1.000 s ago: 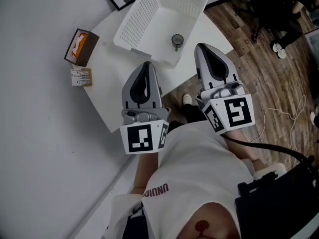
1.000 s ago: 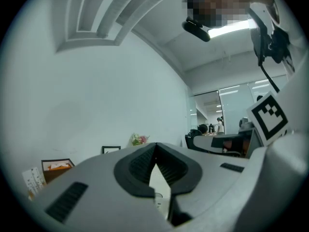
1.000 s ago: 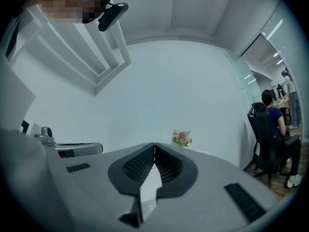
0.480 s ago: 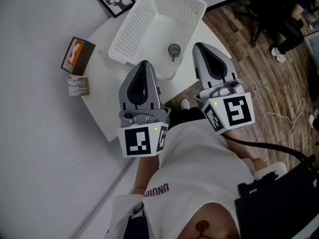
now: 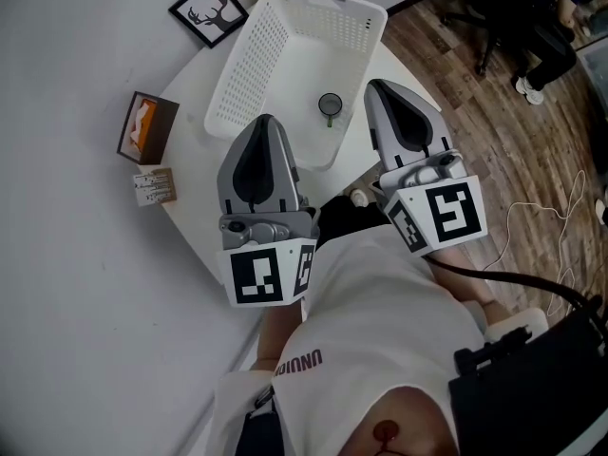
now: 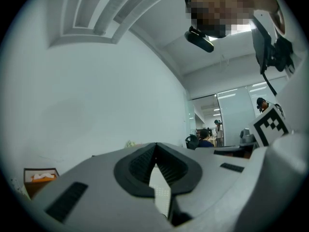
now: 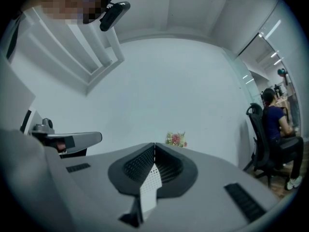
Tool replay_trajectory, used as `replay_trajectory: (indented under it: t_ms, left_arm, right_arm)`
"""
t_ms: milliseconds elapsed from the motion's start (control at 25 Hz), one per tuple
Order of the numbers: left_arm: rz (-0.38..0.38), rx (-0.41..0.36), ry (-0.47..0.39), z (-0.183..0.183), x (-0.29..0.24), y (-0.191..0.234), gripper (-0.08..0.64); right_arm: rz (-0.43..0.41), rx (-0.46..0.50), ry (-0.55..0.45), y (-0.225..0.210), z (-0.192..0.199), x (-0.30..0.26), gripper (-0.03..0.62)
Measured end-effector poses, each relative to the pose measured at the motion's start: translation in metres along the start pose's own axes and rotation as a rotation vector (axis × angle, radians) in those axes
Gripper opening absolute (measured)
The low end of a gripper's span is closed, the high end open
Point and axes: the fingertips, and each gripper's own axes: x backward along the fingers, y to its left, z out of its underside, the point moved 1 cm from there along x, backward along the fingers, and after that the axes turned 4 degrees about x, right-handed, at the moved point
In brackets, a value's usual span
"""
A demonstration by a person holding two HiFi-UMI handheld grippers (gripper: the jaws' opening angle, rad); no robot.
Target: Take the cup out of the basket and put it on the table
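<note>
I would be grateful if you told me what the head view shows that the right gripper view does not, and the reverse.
Only the head view: the white basket on the table, the cup inside it, a tissue box and a framed deer picture. Only the right gripper view: the camera on the person's head, and the right hand-held gripper seen from behind with its jaws shut together, empty. Both: the right hand-held gripper and the left hand-held gripper.

The person's white shirt (image 5: 380, 321) carries a short line of dark red capitals that looks like "UNUIDN", though the reading is uncertain. Black-and-white square markers sit on the cubes of the left tongs (image 5: 263, 122) and the right tongs (image 5: 375, 85). The print on the small card (image 5: 155, 186) on the counter (image 5: 195, 212) is too small to read.
</note>
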Motion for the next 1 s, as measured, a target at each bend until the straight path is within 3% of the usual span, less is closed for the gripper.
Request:
replay_trajectory:
  t_ms: [560, 800, 1000]
  left_arm:
    - [0.164, -0.035, 0.036, 0.005, -0.060, 0.014, 0.012]
    - [0.261, -0.130, 0.072, 0.017, -0.085, 0.009, 0.012]
    - [0.357, -0.129, 0.120, 0.034, -0.101, 0.009, 0.012]
  right_arm:
    - [0.149, 0.021, 0.010, -0.022, -0.001, -0.021, 0.018]
    - [0.200, 0.019, 0.015, -0.029, 0.000, -0.024, 0.020]
    - [0.231, 0.027, 0.035, -0.030, 0.003, -0.025, 0.020]
